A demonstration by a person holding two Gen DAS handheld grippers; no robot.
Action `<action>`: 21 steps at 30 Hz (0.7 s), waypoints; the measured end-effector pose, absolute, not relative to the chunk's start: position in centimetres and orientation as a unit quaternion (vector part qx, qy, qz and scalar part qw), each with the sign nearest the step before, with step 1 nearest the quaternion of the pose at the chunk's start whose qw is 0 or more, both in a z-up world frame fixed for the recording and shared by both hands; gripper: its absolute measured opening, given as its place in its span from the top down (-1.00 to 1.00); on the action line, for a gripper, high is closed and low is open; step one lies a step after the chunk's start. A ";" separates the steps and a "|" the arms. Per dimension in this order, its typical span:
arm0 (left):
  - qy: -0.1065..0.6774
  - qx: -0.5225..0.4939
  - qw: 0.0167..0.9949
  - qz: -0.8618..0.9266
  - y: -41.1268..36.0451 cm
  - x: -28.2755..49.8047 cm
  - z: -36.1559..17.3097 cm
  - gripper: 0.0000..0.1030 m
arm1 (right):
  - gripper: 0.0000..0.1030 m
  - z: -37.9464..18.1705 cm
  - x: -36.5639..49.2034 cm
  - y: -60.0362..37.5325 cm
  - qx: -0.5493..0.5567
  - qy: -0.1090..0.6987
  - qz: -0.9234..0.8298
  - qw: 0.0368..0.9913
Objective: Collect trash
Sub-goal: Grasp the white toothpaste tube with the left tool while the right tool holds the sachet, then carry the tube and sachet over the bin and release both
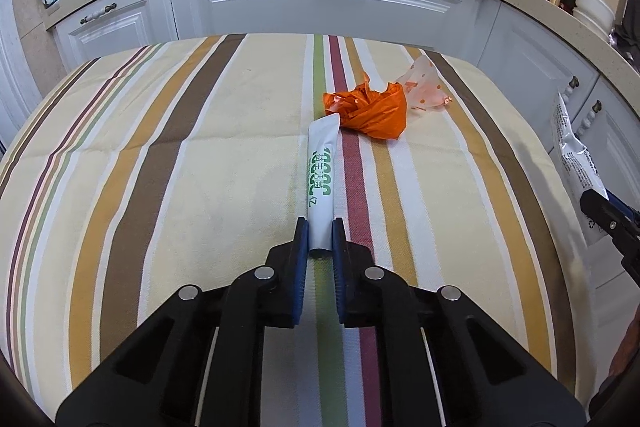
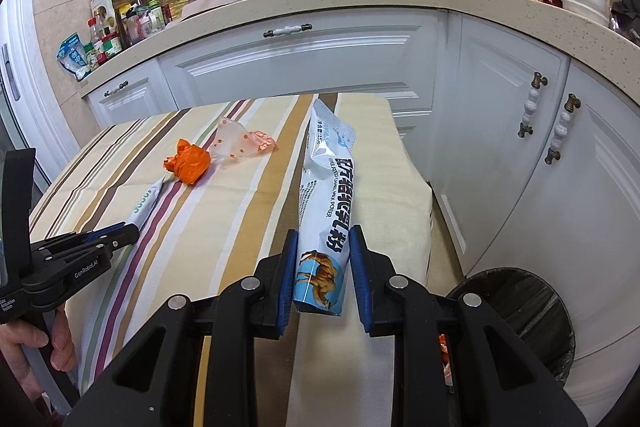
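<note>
A kitchen with white cabinets (image 1: 320,3) and a speckled beige countertop (image 2: 360,3) surrounds a table under a striped cloth (image 1: 200,167). The left gripper (image 1: 320,227) pinches the near end of a white paper tube printed in green (image 1: 320,179), which lies on the cloth. Touching its far end is a crumpled orange plastic wrapper (image 1: 372,111), with a clear orange-dotted plastic bag (image 1: 426,87) just beyond. The right gripper (image 2: 323,239) is clamped on a white-and-blue milk powder sachet (image 2: 326,195) at the table's right edge. A dark round bin (image 2: 524,303) sits low on the right.
</note>
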State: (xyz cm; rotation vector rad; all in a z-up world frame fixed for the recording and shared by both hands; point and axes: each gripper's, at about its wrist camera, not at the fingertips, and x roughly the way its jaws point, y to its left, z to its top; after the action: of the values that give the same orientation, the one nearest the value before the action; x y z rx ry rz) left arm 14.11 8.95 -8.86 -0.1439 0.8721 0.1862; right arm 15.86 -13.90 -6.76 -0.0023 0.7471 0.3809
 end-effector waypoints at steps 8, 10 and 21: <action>0.418 -0.067 0.901 0.092 9.6 13.1 -8.4 0.87 | 0.48 -6.5 15.5 -13.5 -0.003 0.361 0.186 0.914; 0.415 -0.066 0.903 0.093 9.8 12.6 -8.1 0.87 | 0.48 -6.4 15.3 -13.4 -0.003 0.359 0.186 0.915; 0.377 -0.037 0.921 0.096 9.5 9.9 -5.4 0.87 | 0.48 -5.3 13.6 -12.9 -0.003 0.337 0.189 0.922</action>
State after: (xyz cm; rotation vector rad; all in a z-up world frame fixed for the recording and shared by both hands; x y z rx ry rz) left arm 9.87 9.49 -5.39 -0.0758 0.7738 0.1979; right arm 13.58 -12.91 -5.26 -0.0059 0.6911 0.3882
